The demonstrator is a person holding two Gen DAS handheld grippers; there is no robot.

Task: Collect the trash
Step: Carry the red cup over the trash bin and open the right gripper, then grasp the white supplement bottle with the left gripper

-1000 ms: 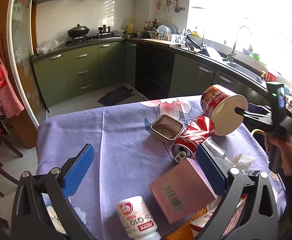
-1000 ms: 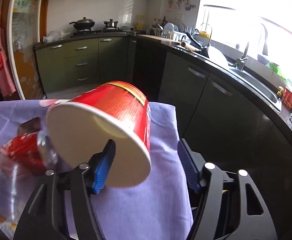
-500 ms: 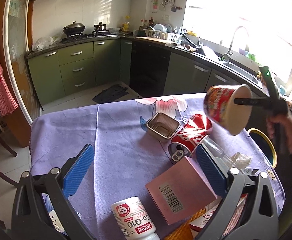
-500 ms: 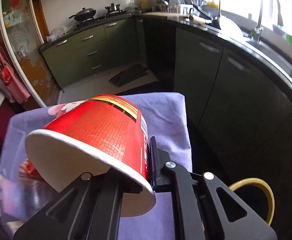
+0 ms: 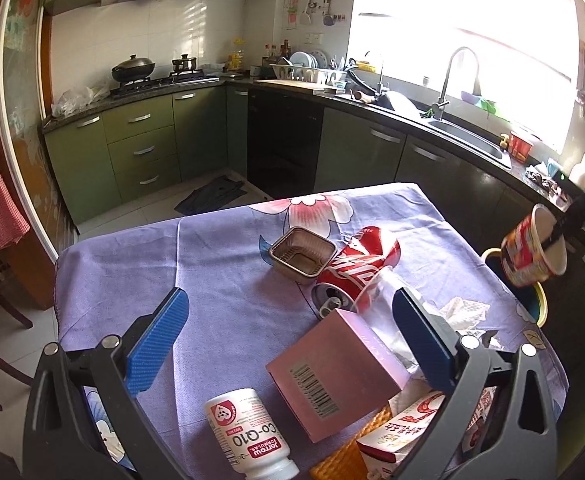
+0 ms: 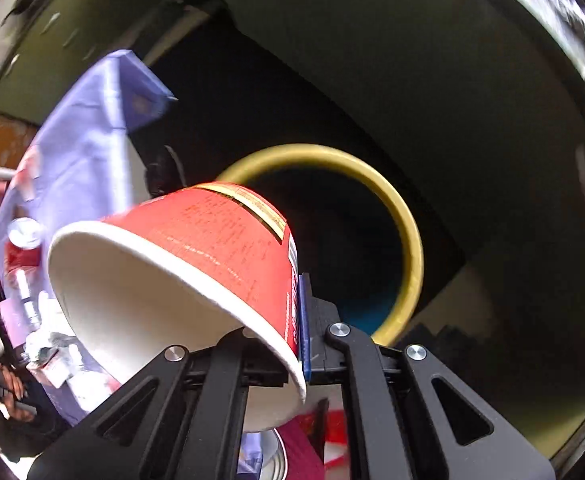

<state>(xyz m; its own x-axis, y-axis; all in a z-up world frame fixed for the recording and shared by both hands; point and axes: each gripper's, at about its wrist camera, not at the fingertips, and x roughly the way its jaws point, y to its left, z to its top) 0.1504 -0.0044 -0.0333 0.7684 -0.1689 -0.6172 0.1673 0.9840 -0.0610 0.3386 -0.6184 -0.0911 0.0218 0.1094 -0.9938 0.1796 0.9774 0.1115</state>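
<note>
My right gripper (image 6: 292,332) is shut on the rim wall of a red paper noodle cup (image 6: 212,256), white inside. It points down and holds the cup over a yellow-rimmed bin (image 6: 408,240) beside the table. In the left wrist view the same cup (image 5: 534,250) hangs off the table's right edge above the bin's rim (image 5: 540,308). My left gripper (image 5: 288,340) is open low over the purple tablecloth (image 5: 212,260). A pink box (image 5: 332,372) lies between its blue pads. Beyond it lie a crushed red cola can (image 5: 352,272) and a foil tray (image 5: 302,256).
A white supplement bottle (image 5: 248,436), a red-and-white carton (image 5: 408,432), crumpled tissue (image 5: 464,312) and a clear plastic bottle (image 5: 388,300) lie on the near side of the table. Green kitchen cabinets and a sink counter run behind and to the right.
My right gripper closed on the cup's rim, carried it off the table's right edge and tipped downward over the bin. My left gripper stayed where it was.
</note>
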